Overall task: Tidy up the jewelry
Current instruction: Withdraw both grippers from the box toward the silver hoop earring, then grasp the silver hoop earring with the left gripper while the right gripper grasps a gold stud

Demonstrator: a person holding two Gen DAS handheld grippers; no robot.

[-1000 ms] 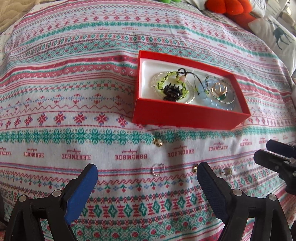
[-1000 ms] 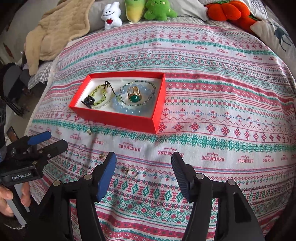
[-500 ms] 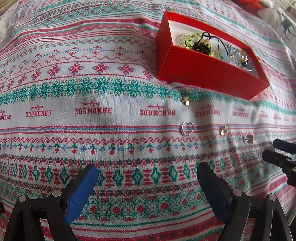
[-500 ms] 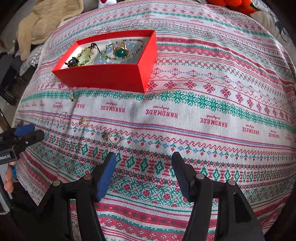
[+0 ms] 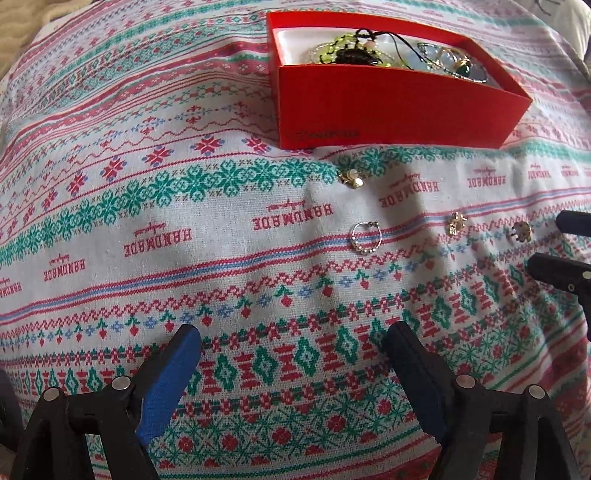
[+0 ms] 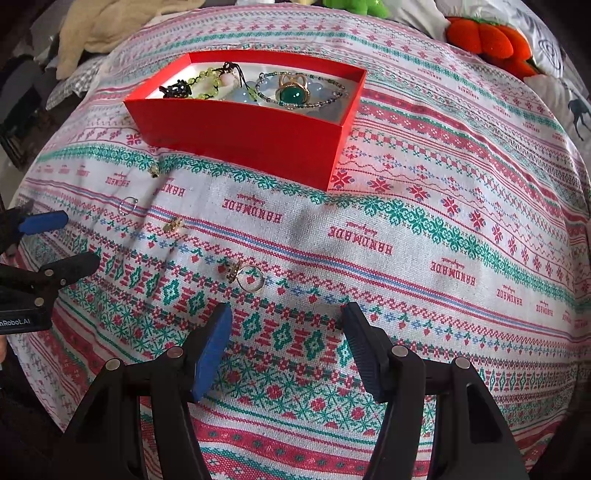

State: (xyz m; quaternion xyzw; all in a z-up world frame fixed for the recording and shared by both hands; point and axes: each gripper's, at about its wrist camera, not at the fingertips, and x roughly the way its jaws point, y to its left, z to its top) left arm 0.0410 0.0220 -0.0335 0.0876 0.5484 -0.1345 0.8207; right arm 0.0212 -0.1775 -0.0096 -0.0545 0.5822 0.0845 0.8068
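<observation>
A red box (image 5: 391, 107) (image 6: 258, 136) holds bead bracelets, a black charm and a green-stone ring (image 6: 293, 92). On the patterned cloth in front of it lie loose pieces: a gold stud (image 5: 351, 179) (image 6: 154, 170), a silver beaded ring (image 5: 365, 238) (image 6: 127, 205), a gold charm (image 5: 456, 223) (image 6: 173, 224) and a gold ring with a charm (image 5: 521, 232) (image 6: 251, 277). My left gripper (image 5: 291, 354) (image 6: 62, 240) is open, just short of the silver ring. My right gripper (image 6: 288, 328) (image 5: 561, 243) is open, just short of the gold ring.
The patterned bedspread (image 6: 424, 229) covers the whole surface and falls away at the near edge. A beige blanket (image 6: 110, 26) lies at the far left; orange (image 6: 491, 40) and green (image 6: 354, 5) plush toys and a deer-print pillow (image 6: 576, 103) are at the far right.
Both grippers have come down and forward towards the cloth, so the loose pieces and the box look larger and nearer. Both stay open and empty.
</observation>
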